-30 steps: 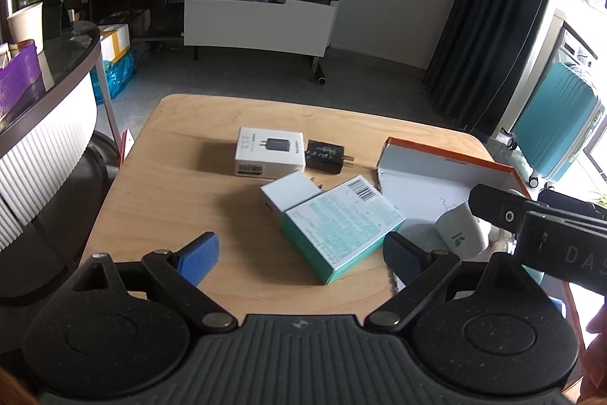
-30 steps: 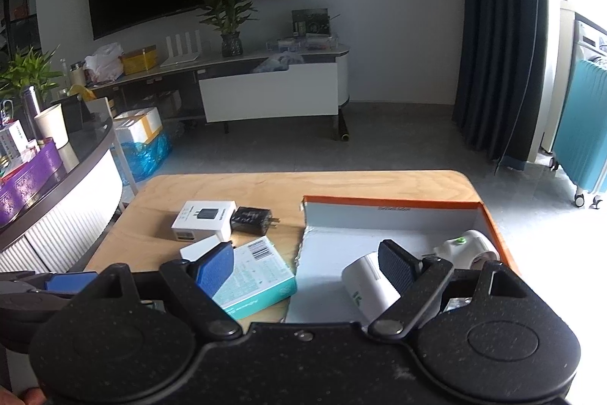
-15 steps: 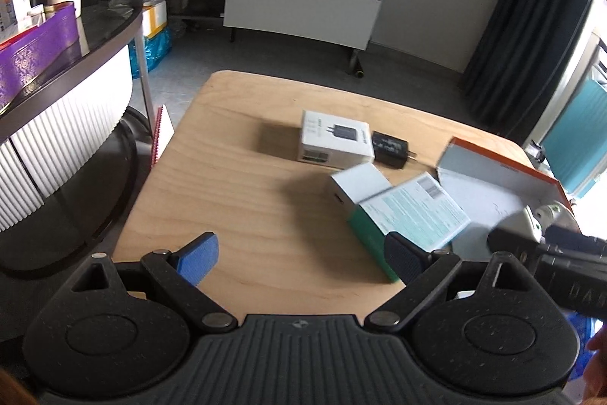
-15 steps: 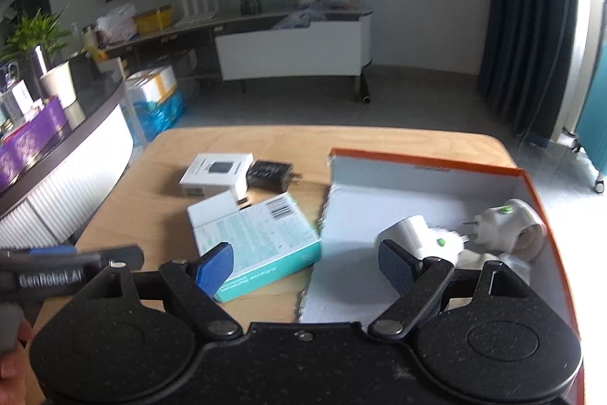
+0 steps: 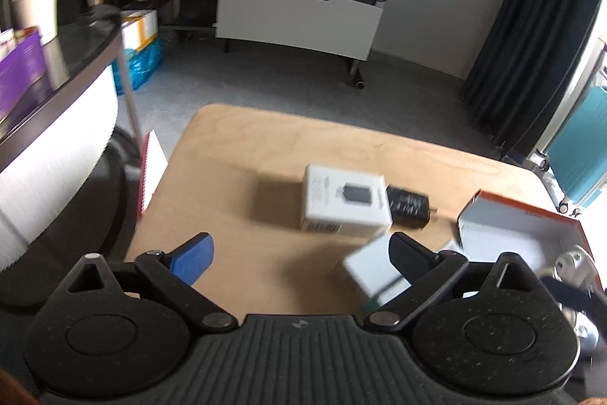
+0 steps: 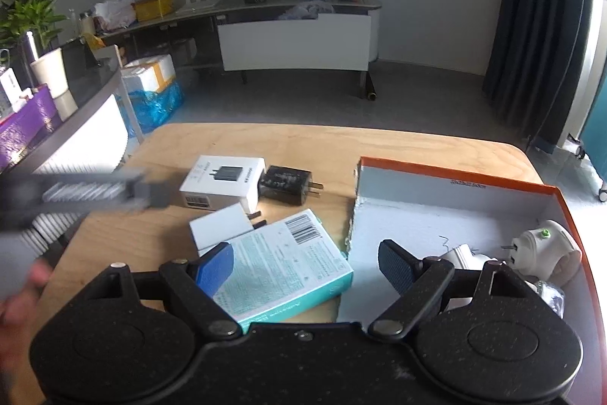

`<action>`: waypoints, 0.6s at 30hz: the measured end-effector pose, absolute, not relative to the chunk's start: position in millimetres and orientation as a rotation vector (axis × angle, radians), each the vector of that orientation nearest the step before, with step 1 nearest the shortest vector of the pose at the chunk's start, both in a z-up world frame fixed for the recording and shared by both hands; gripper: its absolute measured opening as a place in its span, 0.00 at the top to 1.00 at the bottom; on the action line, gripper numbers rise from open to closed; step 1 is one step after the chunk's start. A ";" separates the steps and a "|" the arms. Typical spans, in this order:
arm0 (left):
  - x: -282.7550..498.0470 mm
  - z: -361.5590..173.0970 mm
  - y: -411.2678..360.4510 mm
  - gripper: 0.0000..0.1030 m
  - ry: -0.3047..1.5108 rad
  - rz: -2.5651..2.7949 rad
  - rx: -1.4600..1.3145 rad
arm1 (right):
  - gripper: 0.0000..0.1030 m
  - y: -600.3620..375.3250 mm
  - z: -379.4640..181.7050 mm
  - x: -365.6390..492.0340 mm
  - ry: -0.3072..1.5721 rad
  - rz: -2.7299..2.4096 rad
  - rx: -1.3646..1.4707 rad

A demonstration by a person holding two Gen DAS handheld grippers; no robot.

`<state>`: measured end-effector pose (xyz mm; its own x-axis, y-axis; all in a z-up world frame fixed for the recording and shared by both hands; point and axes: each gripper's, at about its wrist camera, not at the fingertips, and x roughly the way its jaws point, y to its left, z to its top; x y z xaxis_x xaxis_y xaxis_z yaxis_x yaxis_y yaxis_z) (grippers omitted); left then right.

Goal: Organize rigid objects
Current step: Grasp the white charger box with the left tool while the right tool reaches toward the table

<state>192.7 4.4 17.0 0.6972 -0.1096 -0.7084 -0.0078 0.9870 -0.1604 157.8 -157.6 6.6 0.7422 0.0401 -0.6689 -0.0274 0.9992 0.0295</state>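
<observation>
On the wooden table (image 6: 242, 139) lie a white charger box (image 6: 222, 181), a black plug adapter (image 6: 286, 185), a small white charger (image 6: 222, 228) and a teal box (image 6: 284, 266). An orange-rimmed open box (image 6: 455, 183) at the right holds white plugs (image 6: 542, 251). My right gripper (image 6: 305, 262) is open and empty, above the teal box and the orange box's left wall. My left gripper (image 5: 299, 253) is open and empty, above the table's near edge; its view shows the white charger box (image 5: 343, 200), the black adapter (image 5: 408, 205) and the orange box (image 5: 519, 226), blurred.
A curved white counter (image 6: 76, 147) with purple items stands left of the table. A low white TV bench (image 6: 296, 40) runs along the back wall. Dark curtains (image 6: 542, 25) and a teal suitcase (image 5: 576, 158) stand at the right. A red-edged notebook (image 5: 150, 173) leans beside the table.
Both grippers have pulled back and leftward from the orange box. The left gripper swings left, its view now blurred. Both stay open and empty; the objects have not moved.
</observation>
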 end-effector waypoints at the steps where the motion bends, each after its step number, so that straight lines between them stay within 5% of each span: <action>1: 199.4 14.5 -0.1 0.01 0.801 -0.063 -0.141 | 0.04 -158.5 6.4 156.0 0.730 0.040 0.018; 16: 262.5 -29.0 -25.3 0.02 0.904 -0.053 -0.076 | 0.04 -179.3 6.1 160.4 0.713 0.028 0.043; 18: 264.6 -32.1 -21.2 0.16 0.909 -0.064 -0.076 | 0.04 -182.8 3.4 164.5 0.717 0.008 0.039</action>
<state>264.6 -21.2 -32.1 0.6129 -0.0876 -0.7853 0.0235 0.9954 -0.0926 164.5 -182.8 3.4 0.7539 0.0211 -0.6567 0.0059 0.9992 0.0389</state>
